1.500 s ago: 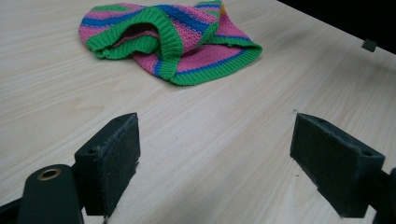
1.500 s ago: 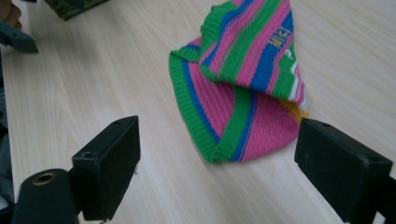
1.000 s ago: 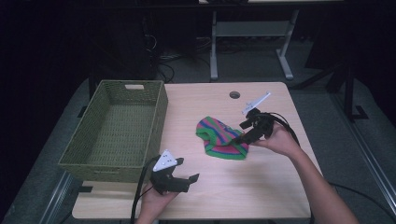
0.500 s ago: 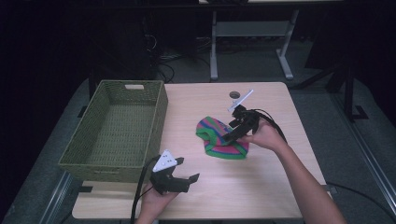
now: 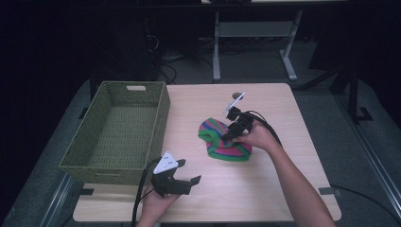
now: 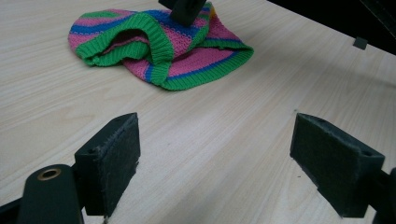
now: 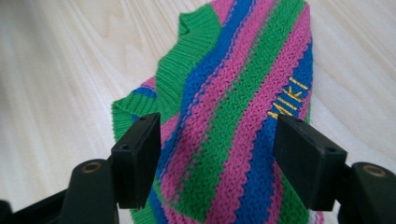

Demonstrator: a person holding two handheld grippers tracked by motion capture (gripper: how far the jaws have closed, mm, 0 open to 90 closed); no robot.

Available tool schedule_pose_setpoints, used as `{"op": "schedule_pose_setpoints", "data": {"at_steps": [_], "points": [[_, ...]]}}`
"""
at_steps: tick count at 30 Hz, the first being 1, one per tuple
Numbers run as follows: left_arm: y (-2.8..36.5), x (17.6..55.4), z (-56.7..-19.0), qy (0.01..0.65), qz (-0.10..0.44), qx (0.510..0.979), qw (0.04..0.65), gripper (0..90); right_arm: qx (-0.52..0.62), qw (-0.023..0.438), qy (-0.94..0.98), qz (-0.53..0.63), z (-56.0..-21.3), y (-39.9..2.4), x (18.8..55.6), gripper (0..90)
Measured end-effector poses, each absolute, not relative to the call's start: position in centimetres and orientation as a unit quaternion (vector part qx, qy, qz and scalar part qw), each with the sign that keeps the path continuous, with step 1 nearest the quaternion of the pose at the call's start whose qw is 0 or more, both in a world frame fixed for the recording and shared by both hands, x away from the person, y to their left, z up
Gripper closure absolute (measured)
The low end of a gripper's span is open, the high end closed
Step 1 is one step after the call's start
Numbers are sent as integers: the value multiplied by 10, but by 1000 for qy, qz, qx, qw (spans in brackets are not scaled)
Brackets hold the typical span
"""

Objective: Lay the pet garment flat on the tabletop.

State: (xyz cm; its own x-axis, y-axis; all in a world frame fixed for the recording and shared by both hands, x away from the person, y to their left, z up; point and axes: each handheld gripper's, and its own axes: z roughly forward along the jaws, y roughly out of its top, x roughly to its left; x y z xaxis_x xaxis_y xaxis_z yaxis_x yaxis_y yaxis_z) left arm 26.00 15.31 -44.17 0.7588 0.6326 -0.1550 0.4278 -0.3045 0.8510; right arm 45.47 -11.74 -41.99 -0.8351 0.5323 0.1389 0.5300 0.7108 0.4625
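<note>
The table in front of me carries the green woven basket on its left side, well apart from the striped knit hat that lies crumpled near the middle. My right gripper is down on the hat's right part, its jaws just closing with a ridge of knit between them; in the right gripper view the pads stand either side of the fabric and I judge they do not press it yet, so nothing is held so far. My left gripper rests near the table's front edge, jaws spread wide with bare wood between them, well short of the hat. The biggest risk I see is pinching only the top layer: the hat is loose and folded, so a shallow bite could slip free as I lift. Next, the hanging brim could drag or catch the basket rim on the way over. Smallest, the pads might push the knit flat instead of gathering it.
</note>
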Motion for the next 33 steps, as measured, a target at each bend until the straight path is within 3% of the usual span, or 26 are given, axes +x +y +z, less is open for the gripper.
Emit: {"op": "schedule_pose_setpoints", "data": {"at_steps": [11,16,21,29,33], "points": [[152,260,-443,331,106,804,484,158,298,21,930,215,-439,-104,457,298],[151,261,-443,332,104,802,485,157,295,49,933,201,-446,-99,451,330],[149,260,-444,330,103,805,482,157,290,56,936,190,-445,-96,449,420],[148,259,-443,329,104,805,482,158,297,61,936,179,-441,-94,449,654],[149,260,-444,332,103,804,482,157,300,64,934,185,-441,-97,451,706]]}}
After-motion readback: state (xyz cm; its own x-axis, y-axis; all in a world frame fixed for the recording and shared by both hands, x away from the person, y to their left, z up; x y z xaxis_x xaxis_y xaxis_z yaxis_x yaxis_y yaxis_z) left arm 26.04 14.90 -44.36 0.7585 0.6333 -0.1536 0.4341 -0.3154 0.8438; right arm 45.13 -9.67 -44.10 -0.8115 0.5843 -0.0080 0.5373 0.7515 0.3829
